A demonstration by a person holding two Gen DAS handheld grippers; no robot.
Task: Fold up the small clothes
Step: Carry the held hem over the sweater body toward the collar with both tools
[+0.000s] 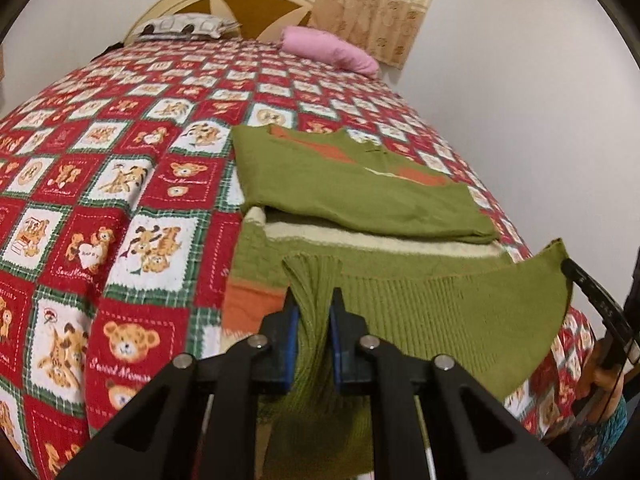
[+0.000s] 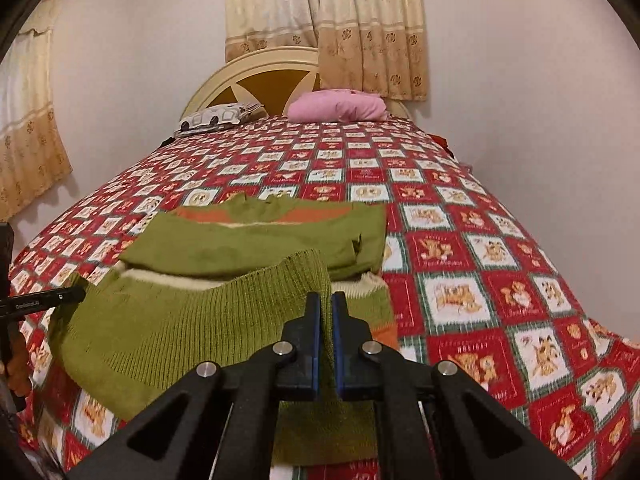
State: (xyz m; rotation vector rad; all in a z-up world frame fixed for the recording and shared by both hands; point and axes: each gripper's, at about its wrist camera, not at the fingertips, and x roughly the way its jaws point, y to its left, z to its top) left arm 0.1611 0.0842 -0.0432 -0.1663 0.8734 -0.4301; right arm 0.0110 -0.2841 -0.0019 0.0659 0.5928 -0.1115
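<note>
A small green knit sweater [image 1: 360, 200] with orange and cream stripes lies on the bed, its sleeves folded across the body. My left gripper [image 1: 313, 300] is shut on the left corner of its ribbed hem [image 1: 440, 312]. My right gripper [image 2: 326, 304] is shut on the right corner of the same hem [image 2: 180, 328]. Both hold the hem lifted off the bed, stretched between them over the sweater's [image 2: 260, 240] lower part. The right gripper's finger shows at the hem's far corner in the left wrist view [image 1: 580, 280], and the left gripper's in the right wrist view [image 2: 40, 300].
The bed has a red, white and green teddy-bear quilt [image 1: 100, 220]. A pink pillow [image 1: 332, 50], a patterned pillow [image 1: 184, 26] and a cream headboard [image 2: 256, 64] are at the far end. Curtains [image 2: 360, 20] hang behind. A white wall runs along the bed's right side.
</note>
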